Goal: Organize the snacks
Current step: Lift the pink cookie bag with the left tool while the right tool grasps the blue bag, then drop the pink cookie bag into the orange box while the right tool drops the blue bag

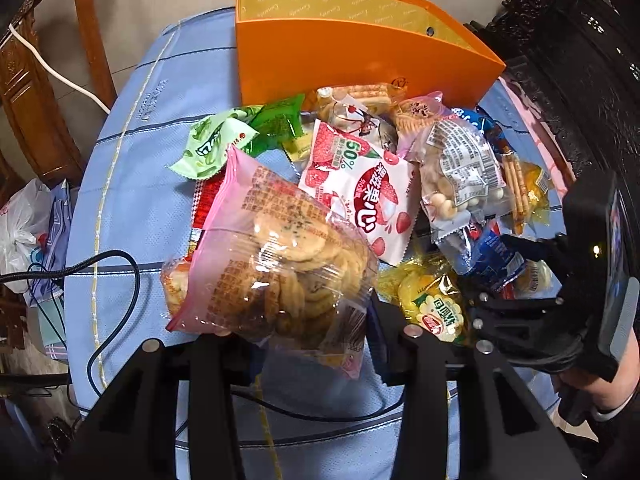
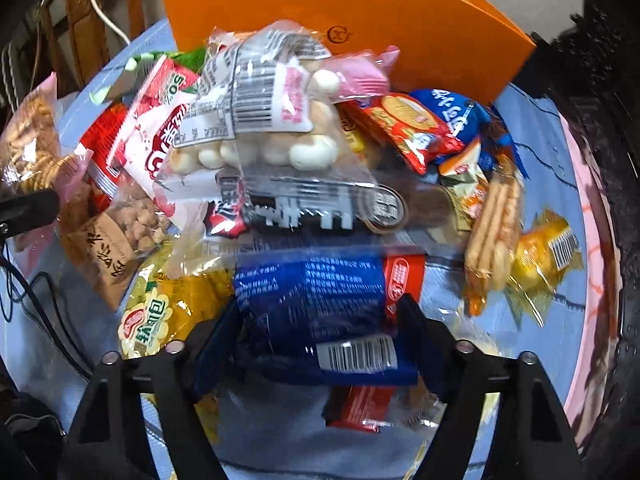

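We see the left hand-held gripper (image 1: 304, 344) clenched on one pink-edged clear bag of round biscuits (image 1: 280, 256), lifted off the blue cloth-covered surface (image 1: 132, 184). Ahead of it lies a white strawberry packet (image 1: 356, 184) printed "50%", and beyond that one open orange cardboard box (image 1: 360, 52). The right hand-held gripper (image 2: 316, 344) has one blue foil packet with a barcode (image 2: 316, 304) between its jaws; whether the pads press it we cannot tell. A yellow bag (image 2: 160, 312) lies left of it, a clear bag of white balls (image 2: 276, 136) ahead.
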`<state>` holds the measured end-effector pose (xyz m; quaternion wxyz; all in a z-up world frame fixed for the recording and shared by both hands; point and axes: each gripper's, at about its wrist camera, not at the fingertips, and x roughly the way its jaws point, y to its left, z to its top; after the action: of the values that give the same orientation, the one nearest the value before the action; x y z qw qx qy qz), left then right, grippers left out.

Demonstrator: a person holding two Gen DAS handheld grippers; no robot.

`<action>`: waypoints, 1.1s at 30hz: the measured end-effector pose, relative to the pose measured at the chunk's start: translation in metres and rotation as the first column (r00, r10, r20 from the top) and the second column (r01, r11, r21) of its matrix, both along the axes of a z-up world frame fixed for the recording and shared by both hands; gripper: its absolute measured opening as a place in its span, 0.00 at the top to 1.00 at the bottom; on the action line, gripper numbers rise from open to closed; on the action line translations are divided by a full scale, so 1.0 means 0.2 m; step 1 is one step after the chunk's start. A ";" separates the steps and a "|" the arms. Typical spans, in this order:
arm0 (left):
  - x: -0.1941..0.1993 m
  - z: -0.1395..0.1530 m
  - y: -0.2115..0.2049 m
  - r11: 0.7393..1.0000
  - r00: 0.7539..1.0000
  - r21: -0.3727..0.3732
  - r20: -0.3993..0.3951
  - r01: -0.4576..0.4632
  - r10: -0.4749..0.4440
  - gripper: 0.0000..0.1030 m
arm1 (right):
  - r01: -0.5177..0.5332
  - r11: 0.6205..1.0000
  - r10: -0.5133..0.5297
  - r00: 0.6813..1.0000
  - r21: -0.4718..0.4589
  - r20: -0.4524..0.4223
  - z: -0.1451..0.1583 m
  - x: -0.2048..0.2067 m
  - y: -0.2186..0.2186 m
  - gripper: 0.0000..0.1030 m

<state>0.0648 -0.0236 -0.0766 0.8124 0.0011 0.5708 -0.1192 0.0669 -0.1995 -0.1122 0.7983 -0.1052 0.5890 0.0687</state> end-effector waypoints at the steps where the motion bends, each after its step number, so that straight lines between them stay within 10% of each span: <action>1: 0.00 0.00 0.00 1.000 1.000 0.001 -0.001 0.001 -0.001 0.61 | -0.010 1.000 0.010 1.000 0.005 -0.006 0.01 0.00 0.00 0.36; 18: 0.04 0.25 0.00 0.999 0.992 -0.030 0.120 0.037 -0.034 0.61 | 0.063 0.963 -0.110 0.979 0.261 0.169 0.60 -0.16 -0.35 0.44; 28: 0.67 0.55 -0.22 0.997 0.964 -0.044 0.260 0.062 -0.049 0.61 | 0.060 0.937 -0.176 0.933 0.345 0.315 0.78 0.58 -0.37 0.44; 33: 1.09 0.39 -0.32 1.000 0.990 -0.016 0.142 -0.014 0.016 0.61 | 0.130 0.928 -0.226 0.941 0.349 0.253 0.65 0.99 -0.34 0.43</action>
<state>0.2818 -0.0885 0.0004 0.8520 -0.0007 0.5104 -0.1170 0.2647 -0.2684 0.0188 0.8849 0.0741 0.4536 0.0758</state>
